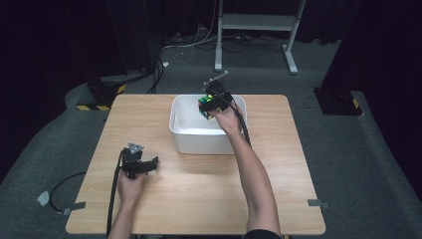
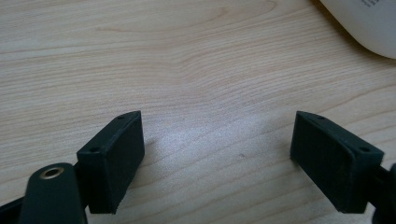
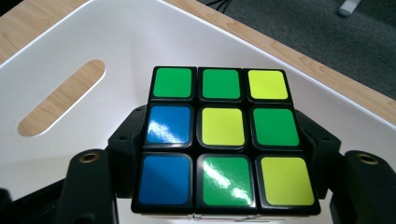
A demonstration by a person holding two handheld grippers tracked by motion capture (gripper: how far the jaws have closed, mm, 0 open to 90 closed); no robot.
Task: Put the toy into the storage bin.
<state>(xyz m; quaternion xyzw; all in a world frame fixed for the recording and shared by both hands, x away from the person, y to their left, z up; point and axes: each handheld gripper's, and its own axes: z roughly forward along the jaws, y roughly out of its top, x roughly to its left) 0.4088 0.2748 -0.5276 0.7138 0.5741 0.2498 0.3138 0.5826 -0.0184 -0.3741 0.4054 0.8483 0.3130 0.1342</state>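
Note:
A scrambled puzzle cube [image 3: 224, 140] with green, blue and yellow stickers sits clamped between the black jaws of my right gripper [image 3: 219, 156]. In the high view the right gripper [image 1: 215, 102] holds the cube [image 1: 206, 105] over the far part of a white bin [image 1: 199, 142], above its inside. The bin's white wall with an oval handle slot [image 3: 60, 95] lies beyond the cube. My left gripper [image 1: 148, 167] rests low over the wooden table [image 1: 199, 199] at the front left, with its jaws wide apart [image 2: 217, 161] and only bare wood between them.
A corner of the white bin [image 2: 369, 23] shows at the top right of the left gripper view. Beyond the table lie grey carpet, cables [image 1: 194, 47] and a white stand frame [image 1: 256, 22]. A black box with yellow stripes [image 1: 97, 94] sits on the floor at the far left.

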